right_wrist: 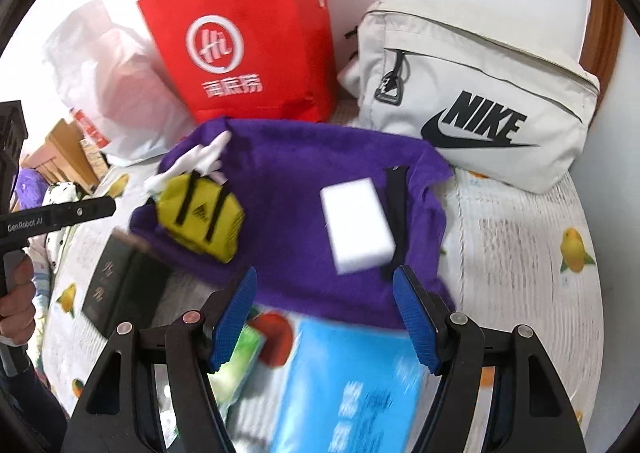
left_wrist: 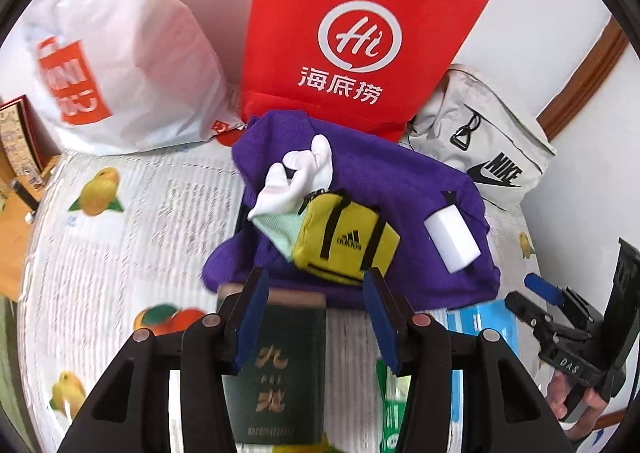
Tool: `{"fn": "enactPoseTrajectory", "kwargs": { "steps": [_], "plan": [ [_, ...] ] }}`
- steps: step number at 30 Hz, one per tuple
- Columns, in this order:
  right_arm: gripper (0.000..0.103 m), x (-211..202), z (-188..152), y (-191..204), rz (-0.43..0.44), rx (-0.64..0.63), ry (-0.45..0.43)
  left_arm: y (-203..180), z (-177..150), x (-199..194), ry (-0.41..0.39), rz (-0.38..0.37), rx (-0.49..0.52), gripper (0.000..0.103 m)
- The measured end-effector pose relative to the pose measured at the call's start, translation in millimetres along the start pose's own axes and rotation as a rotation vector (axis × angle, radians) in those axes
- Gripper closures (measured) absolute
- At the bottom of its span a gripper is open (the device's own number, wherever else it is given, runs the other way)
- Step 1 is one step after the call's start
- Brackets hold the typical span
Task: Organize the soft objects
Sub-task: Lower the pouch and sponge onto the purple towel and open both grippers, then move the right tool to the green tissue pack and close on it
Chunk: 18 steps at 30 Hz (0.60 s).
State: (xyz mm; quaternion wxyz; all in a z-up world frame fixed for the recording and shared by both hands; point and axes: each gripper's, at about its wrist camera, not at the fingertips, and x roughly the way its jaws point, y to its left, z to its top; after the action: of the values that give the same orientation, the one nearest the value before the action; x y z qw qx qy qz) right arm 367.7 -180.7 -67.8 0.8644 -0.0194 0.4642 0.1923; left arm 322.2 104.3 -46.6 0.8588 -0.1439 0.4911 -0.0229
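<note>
Fruit-print bed cover (right_wrist: 520, 237) is carrying a purple towel (right_wrist: 292, 189) with yellow mini bag (right_wrist: 200, 217) and white sponge (right_wrist: 356, 225) lying on it. Left hand-held gripper (left_wrist: 316, 317) is hovering wide open over a dark green box (left_wrist: 280, 369), gripping nothing. Right hand-held gripper (right_wrist: 326, 317) is hovering wide open over the towel's near edge, also gripping nothing.

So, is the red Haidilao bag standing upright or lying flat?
Upright: the red Haidilao bag stands behind the purple cloth, its logo face vertical.
</note>
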Motion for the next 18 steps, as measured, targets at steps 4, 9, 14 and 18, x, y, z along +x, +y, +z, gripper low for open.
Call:
{"fn": "enactPoseTrajectory", "kwargs": {
  "steps": [4,9,14,18],
  "plan": [
    [0.033,-18,-22,17,0.016,-0.01,-0.009,4,-18,-19,-0.03,-0.01,-0.013,0.052],
    [0.033,-34,-51,35,0.047,0.003,-0.002,7,-49,-37,-0.068,0.023,-0.011,0.051],
    [0.033,-32,-73,56,0.067,-0.001,0.027,17,-82,-39,-0.058,0.075,-0.017,0.051],
    [0.033,-22,-86,76,0.082,-0.022,0.047,27,-111,-37,-0.037,0.06,-0.039,0.051]
  ]
}}
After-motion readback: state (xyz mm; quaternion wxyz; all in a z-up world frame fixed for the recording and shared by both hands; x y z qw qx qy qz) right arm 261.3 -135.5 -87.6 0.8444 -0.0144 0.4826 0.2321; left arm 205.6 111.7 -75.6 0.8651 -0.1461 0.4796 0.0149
